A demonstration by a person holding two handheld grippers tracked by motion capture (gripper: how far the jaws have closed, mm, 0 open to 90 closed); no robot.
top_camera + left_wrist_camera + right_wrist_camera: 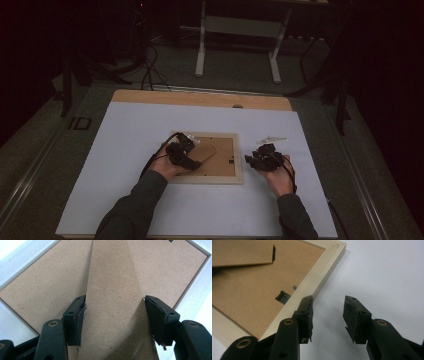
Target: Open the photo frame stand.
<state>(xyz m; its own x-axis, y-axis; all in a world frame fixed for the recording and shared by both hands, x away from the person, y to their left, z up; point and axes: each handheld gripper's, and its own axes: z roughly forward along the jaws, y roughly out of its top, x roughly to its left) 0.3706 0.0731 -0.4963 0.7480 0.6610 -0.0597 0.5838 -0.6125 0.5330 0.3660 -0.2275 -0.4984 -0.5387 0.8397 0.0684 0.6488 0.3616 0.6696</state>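
On the white table cover [125, 200], the left gripper [186, 156] hangs over the left part of a face-down picture frame [239, 172], jaws wide on either side of its brown easel stand [112, 310], not pinching it. The right gripper [264, 157] sits just beside the frame's right rail, jaws parted and empty.

A wooden table [150, 96] carries a large white paper sheet [125, 165]; a pale wooden picture frame [239, 165] lies face-down near the middle.
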